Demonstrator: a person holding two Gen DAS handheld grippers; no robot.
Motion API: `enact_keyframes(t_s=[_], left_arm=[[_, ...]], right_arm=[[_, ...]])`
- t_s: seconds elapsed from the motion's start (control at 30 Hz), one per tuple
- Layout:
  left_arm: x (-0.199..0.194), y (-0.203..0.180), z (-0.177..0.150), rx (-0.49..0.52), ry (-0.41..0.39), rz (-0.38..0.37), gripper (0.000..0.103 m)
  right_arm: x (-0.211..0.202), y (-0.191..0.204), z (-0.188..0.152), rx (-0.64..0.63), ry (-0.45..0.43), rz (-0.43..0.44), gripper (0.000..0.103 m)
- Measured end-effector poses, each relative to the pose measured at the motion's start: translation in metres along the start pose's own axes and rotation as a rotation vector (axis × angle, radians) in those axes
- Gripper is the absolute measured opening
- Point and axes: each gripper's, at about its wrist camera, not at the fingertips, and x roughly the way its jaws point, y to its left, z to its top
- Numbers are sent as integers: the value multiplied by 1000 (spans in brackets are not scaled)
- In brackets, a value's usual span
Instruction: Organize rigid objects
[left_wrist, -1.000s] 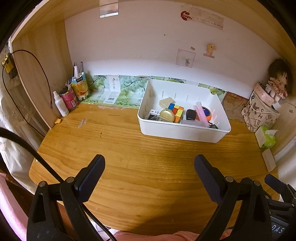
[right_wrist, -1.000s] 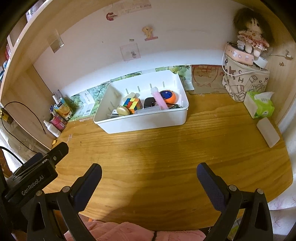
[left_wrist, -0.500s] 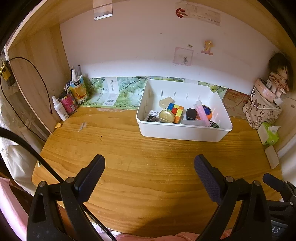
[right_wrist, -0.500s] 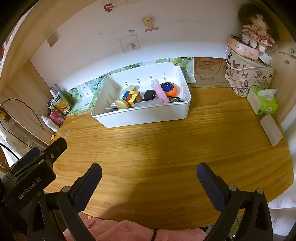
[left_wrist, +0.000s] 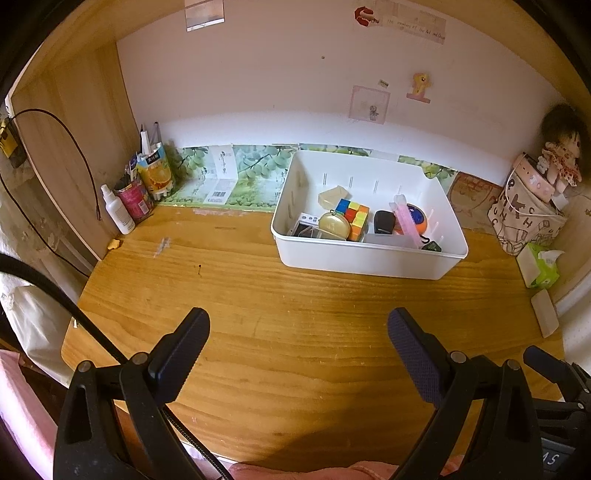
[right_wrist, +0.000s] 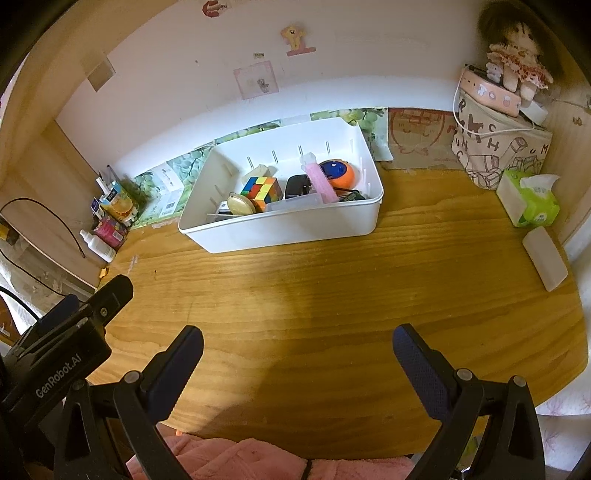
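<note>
The wooden bench (left_wrist: 295, 325) carries a white bin (left_wrist: 369, 254) towards the back wall; inside it lie a colour cube (left_wrist: 352, 214), a gold round case (left_wrist: 334, 226) and an orange ball (right_wrist: 341, 173); left gripper (left_wrist: 298, 341) and right gripper (right_wrist: 298, 350) hover near the front edge, jaws apart, empty.

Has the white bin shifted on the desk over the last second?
No. The white bin sits at the same spot against the leaf-print strip behind it; only the cameras moved, which changes its place in the picture.

Warm dim light, fisheye-warped edges
</note>
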Motion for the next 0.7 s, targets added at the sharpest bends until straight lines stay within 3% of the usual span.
enact_keyframes(t_s=[0.7], left_arm=[[4,-1,1,-2,15,1,98]], right_arm=[[5,-2,1,3,21,3,103]])
